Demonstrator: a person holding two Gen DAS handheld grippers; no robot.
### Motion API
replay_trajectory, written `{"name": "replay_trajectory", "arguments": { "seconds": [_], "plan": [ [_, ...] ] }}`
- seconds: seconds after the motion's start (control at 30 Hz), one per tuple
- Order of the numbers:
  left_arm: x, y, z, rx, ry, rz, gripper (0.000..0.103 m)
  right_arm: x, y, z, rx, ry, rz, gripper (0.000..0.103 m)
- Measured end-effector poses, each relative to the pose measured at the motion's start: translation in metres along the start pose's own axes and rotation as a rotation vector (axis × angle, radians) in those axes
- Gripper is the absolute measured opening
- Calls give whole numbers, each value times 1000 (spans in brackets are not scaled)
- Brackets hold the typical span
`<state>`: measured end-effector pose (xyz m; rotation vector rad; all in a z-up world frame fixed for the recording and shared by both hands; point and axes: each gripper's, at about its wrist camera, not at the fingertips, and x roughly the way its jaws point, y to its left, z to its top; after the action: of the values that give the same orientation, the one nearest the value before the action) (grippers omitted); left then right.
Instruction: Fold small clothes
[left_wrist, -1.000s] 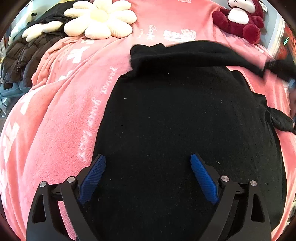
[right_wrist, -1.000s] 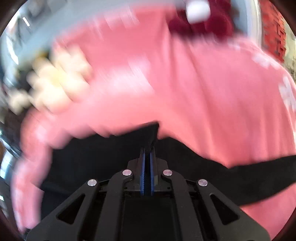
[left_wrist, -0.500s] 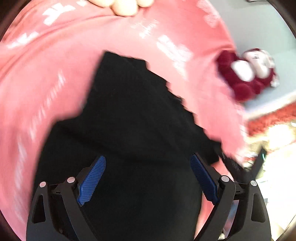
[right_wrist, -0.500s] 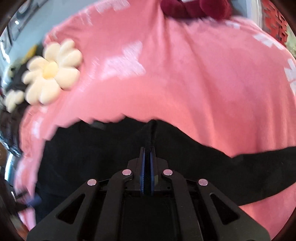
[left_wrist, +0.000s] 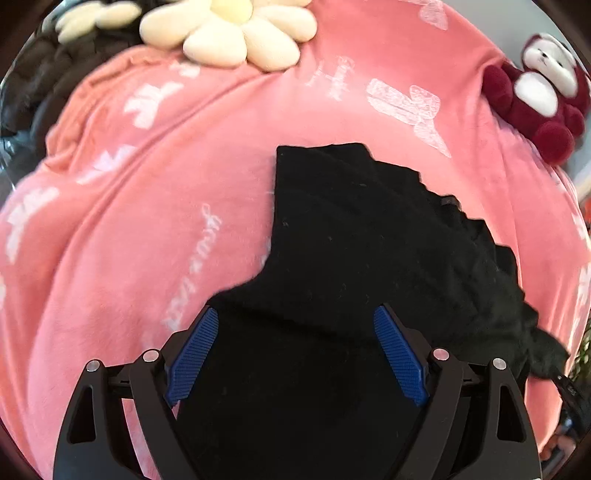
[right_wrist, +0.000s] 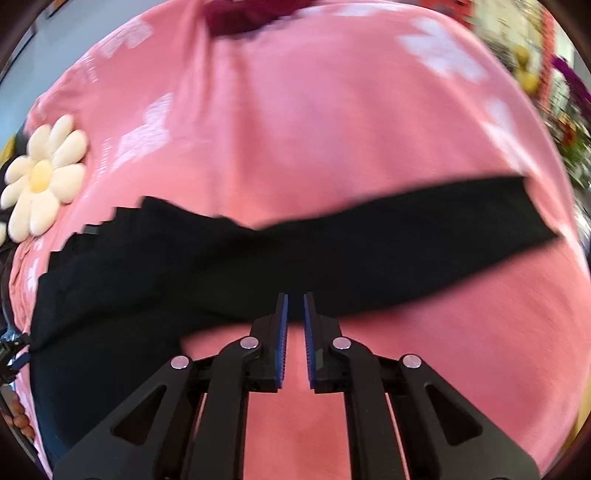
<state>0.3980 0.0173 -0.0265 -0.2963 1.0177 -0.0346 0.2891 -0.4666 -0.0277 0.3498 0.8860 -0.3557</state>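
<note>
Your left gripper (left_wrist: 295, 332) hangs over the black garment (left_wrist: 351, 258) with its jaws spread wide, though they have just been closing a little; cloth lies under the gap, but the blue pads (left_wrist: 194, 350) press on nothing. The garment lies on the pink blanket (left_wrist: 129, 221), one folded part reaching toward 12 o'clock in the left view and its ragged edge running down toward 4 o'clock. Your right gripper (right_wrist: 294, 306) has its jaws a narrow slit apart; they have just been opening, and nothing is pinched between them, with only blanket showing through the gap. From the right view, a long black sleeve (right_wrist: 424, 229) stretches toward 2 o'clock just past the tips. A flower cushion (left_wrist: 236, 29) sits at 11 o'clock and a stuffed toy (left_wrist: 539, 92) at 2 o'clock in the left view.
</note>
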Motion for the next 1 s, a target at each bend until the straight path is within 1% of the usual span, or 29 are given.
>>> {"name": "replay_trajectory", "arguments": {
  "seconds": [0.03,0.07,0.13,0.17,0.2,0.23,0.27,0.37,0.5,0.57,0.6,0.63,0.67,0.73,0.77,0.8,0.87,0.9,0.93,1.0],
  "plan": [
    [-8,-3,-5,24,-11,4,84,-3,-22,-3,29,4,-21,11],
    [-17,-10,-12,61,-30,12,84,-4,-35,-6,46,3,-40,16],
    [-35,-19,-29,129,-58,32,84,-9,-69,-5,93,-28,-100,33],
    [-42,-27,-41,166,-68,43,84,-11,-82,-3,107,-52,-124,51],
    [-47,-36,-53,199,-70,48,85,-13,-92,-1,120,-69,-146,65],
    [-52,-42,-64,225,-67,46,85,-13,-105,4,141,-88,-170,65],
    [-56,-51,-76,256,-63,40,85,-14,-120,8,160,-92,-173,65],
    [-62,-68,-108,313,-43,26,86,-6,-151,26,268,-98,-152,65],
    [-61,-81,-132,350,-3,21,88,10,-176,42,404,-93,-133,66],
    [-57,-83,-140,352,19,16,88,14,-183,45,434,-106,-125,66],
    [-55,-83,-142,349,28,17,88,14,-183,46,432,-112,-124,48],
    [-53,-82,-144,346,37,19,88,15,-180,51,421,-108,-103,32],
    [-50,-80,-145,341,49,16,88,12,-176,54,427,-113,-71,2],
    [-48,-76,-146,336,64,17,88,-5,-160,61,442,-186,12,2],
    [-49,-74,-148,338,61,13,88,-17,-144,69,422,-224,64,2],
    [-51,-73,-149,339,57,11,88,-25,-130,74,401,-244,103,2],
    [-53,-67,-148,337,56,11,88,-48,-79,91,320,-289,224,2],
    [-54,-63,-148,326,58,4,88,-56,-59,97,286,-302,265,2],
    [-55,-60,-148,317,59,-2,88,-66,-27,103,240,-313,323,2],
    [-58,-51,-147,293,60,-12,88,-78,43,113,149,-303,447,2]
  ]
}}
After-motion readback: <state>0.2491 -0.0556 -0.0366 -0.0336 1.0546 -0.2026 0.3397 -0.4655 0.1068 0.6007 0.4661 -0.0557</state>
